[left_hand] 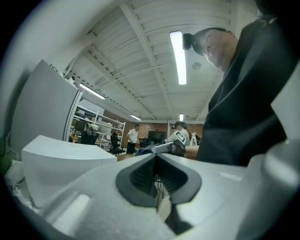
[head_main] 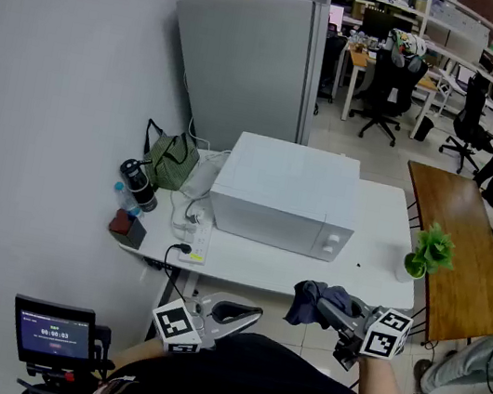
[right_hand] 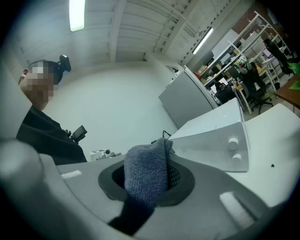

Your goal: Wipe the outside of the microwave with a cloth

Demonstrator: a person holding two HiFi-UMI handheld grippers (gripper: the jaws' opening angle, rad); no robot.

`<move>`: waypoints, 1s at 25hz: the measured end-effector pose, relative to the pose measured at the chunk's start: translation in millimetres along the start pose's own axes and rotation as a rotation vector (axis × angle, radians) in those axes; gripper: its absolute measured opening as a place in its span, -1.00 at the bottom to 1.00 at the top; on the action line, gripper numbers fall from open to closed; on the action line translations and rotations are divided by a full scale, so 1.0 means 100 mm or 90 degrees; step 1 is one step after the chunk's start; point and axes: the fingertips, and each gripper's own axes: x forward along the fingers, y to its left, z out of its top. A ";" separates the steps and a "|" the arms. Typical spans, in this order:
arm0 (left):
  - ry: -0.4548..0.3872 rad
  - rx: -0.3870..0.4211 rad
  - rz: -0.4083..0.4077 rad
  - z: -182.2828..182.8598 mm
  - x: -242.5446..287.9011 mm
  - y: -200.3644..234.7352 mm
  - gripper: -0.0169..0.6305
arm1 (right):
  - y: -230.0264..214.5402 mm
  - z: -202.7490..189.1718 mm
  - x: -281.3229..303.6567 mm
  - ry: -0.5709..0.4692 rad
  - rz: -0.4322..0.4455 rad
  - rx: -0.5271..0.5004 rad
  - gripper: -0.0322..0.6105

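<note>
**Right gripper [head_main: 326, 307] clamped on dark blue knit cloth [right_hand: 145, 176]**

Boxy white microwave [head_main: 289, 199] sits ahead of it on the white table [head_main: 376, 266], apart. Left gripper [head_main: 240, 314] has jaws together, empty. Small green potted plant [head_main: 428, 252] ahead-right of the right gripper; white power strip [head_main: 199, 242] ahead of the left gripper.

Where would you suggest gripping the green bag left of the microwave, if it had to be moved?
Probably its black handle loop, which stands up above the green bag; come from above, as the microwave and wall crowd its sides.
</note>
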 end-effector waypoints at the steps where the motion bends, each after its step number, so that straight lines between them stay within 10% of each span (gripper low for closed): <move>1: -0.003 -0.002 0.010 -0.02 -0.01 0.04 -0.94 | -0.04 0.01 0.00 0.004 -0.001 0.000 -0.66; 20: -0.064 -0.023 0.003 0.31 -1.26 2.50 -0.94 | -0.84 1.72 2.65 -0.010 -0.085 -0.140 -0.66; 25: -0.057 -0.043 0.091 0.24 -1.13 2.94 -0.94 | -1.49 2.04 3.24 0.067 -0.059 -0.253 -0.66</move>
